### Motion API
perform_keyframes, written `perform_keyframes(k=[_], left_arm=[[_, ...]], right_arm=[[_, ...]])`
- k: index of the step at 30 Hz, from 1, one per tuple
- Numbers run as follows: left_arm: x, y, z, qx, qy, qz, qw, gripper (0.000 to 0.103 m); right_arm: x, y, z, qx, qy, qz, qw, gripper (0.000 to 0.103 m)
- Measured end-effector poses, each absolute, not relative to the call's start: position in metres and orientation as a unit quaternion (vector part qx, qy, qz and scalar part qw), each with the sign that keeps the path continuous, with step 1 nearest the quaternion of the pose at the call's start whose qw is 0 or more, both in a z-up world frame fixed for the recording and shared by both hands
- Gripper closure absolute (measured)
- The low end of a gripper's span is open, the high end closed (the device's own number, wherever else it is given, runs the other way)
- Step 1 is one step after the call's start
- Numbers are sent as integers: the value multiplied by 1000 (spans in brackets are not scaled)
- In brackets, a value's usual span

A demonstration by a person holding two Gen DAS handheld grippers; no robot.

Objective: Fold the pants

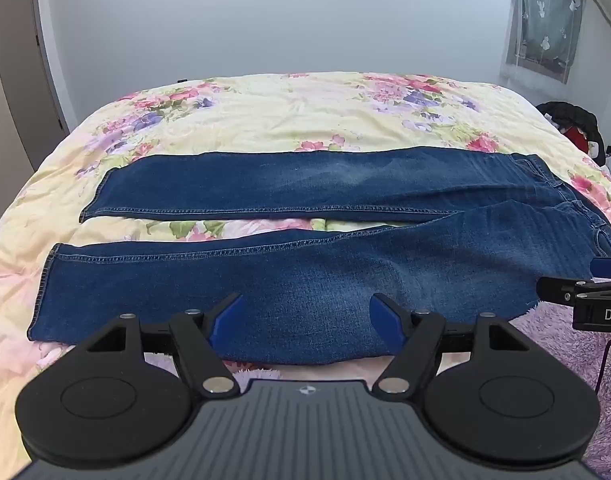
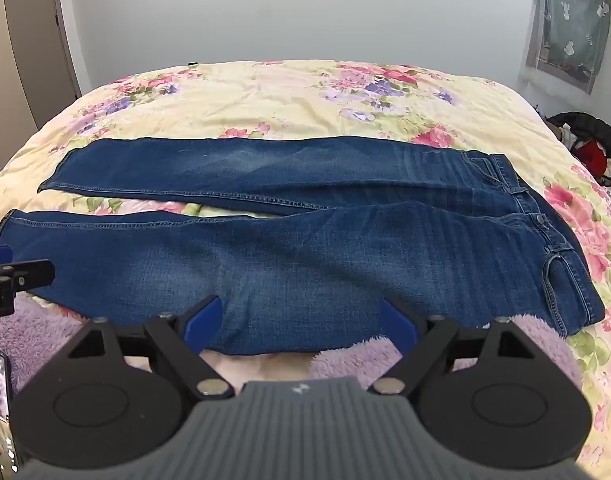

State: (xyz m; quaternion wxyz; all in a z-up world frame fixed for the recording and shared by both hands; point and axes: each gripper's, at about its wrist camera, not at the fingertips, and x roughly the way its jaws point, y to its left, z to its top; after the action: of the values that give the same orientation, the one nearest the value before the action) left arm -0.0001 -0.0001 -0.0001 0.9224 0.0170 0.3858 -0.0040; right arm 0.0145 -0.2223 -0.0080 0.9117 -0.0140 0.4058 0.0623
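So the dark blue denim pants (image 1: 305, 264) are spread flat on the floral yellow quilted bed (image 1: 305, 112), long axis running side to side just ahead of both tongs, waistband to the right and hems to the left. Left tongs (image 1: 307, 316) sit nearer the leg end and right tongs (image 2: 301, 322) nearer the waist, both wide open and empty. Only readable writing is a partial "DA" on the right tool.

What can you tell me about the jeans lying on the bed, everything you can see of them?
The jeans are dark blue denim with paler fading along the thighs and lighter stitched seams. They lie flat and unfolded across the floral quilt, waistband with its button to the right, hems to the left, legs parted in a narrow V. The near edge overlaps a fuzzy purple blanket. Neither pair of tongs holds them.
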Motion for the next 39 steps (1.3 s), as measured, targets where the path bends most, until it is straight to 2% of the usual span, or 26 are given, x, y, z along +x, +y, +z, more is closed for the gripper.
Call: perform_keyframes(k=[39], left_arm=[[-2,-7,0,20,384,-9,923,19]], right_arm=[[14,-225,-10,-11,408,63,911,21]])
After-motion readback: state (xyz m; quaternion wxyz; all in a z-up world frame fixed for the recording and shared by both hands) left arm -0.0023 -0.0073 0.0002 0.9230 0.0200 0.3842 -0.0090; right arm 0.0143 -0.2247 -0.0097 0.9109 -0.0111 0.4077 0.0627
